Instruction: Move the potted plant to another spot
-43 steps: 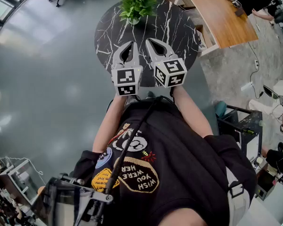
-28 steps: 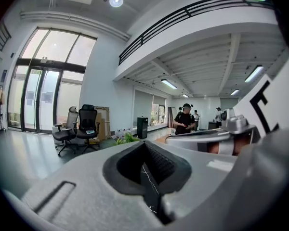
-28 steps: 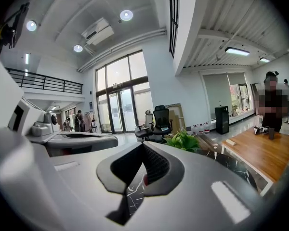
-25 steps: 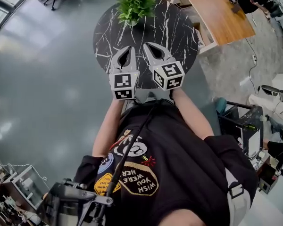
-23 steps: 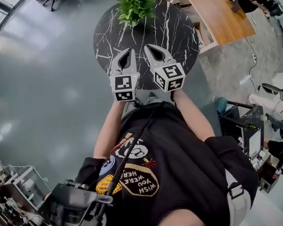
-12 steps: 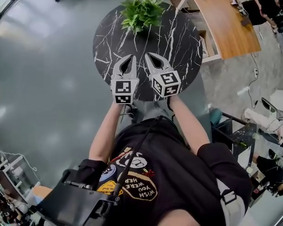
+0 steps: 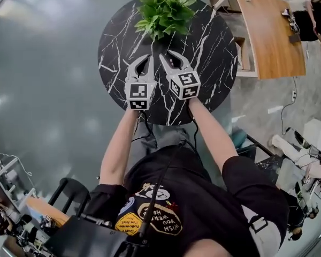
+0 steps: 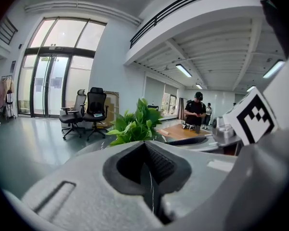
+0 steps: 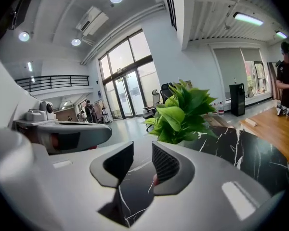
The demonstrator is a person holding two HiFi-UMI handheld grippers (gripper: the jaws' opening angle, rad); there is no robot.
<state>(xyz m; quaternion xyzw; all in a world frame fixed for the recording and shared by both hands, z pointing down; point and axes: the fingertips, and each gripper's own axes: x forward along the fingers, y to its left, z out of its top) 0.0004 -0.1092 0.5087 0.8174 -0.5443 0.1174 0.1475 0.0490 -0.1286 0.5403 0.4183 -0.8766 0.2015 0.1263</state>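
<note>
Head view has the potted plant (image 7: 165,12) sitting at the far edge of the round black marble table (image 7: 214,52). Both grippers hover over the near half of it, side by side. The plant is ahead of them and clear of both, roughly in line with the space between the two.

The left gripper (image 7: 144,58) is closed up tight. In the left gripper view its jaws meet in a thin seam (image 8: 146,146) with nothing in them, and the plant (image 8: 135,126) pokes up just beyond the tips, a touch left.

The right gripper (image 7: 169,56) is opening. The right gripper view shows a modest gap (image 9: 142,155) with only marble tabletop visible through it, nothing gripped. From there the plant (image 9: 183,112) stands further ahead and a bit right of the gap, not between the jaws.
</note>
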